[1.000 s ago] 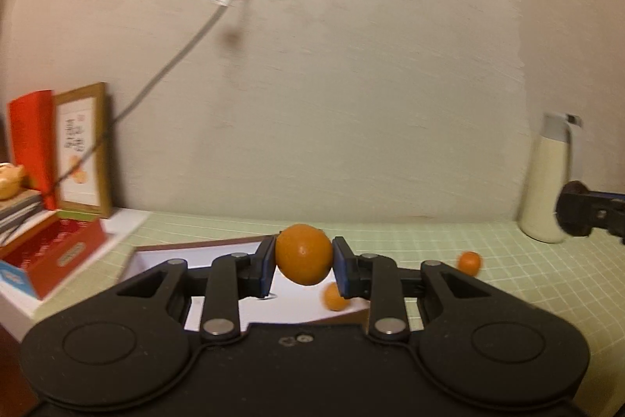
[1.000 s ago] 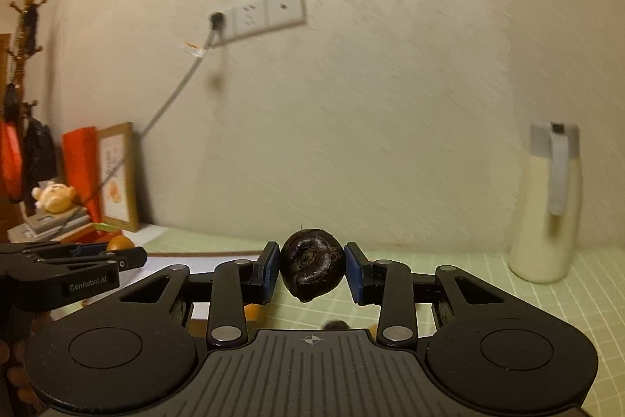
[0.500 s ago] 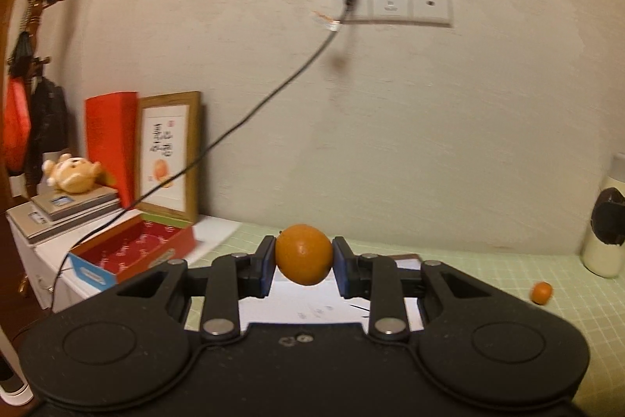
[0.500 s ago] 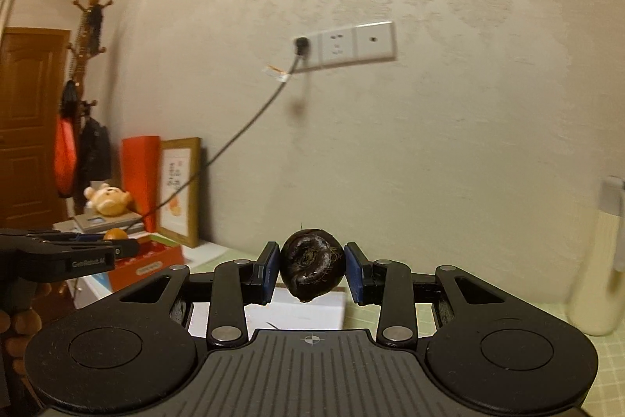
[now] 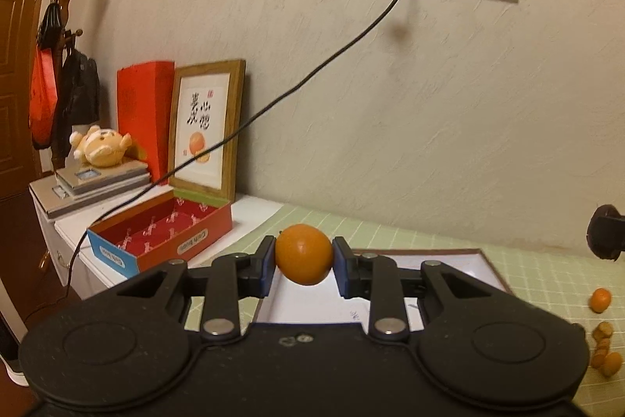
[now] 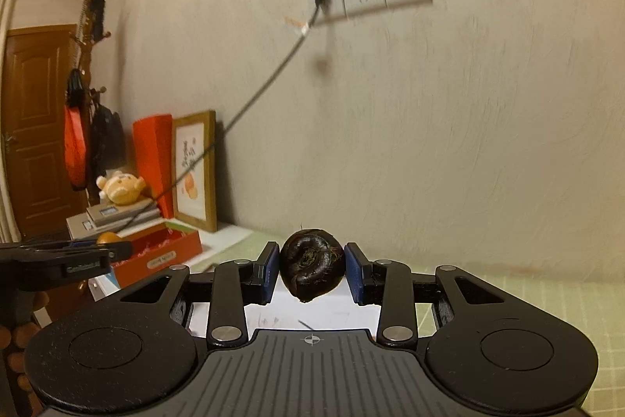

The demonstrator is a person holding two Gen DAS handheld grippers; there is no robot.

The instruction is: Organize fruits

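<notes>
Left gripper (image 5: 304,256) clenched on round orange fruit (image 5: 304,253); right gripper (image 6: 312,270) grasping dark wrinkled round fruit (image 6: 312,270); both swung left since a second ago; open red cardboard box (image 5: 164,229) now ahead, likely drop-off.

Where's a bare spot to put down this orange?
The open red box beside the wooden picture frame looks empty, and so does the white board. The green mat's right edge is crowded with small orange fruits.
</notes>
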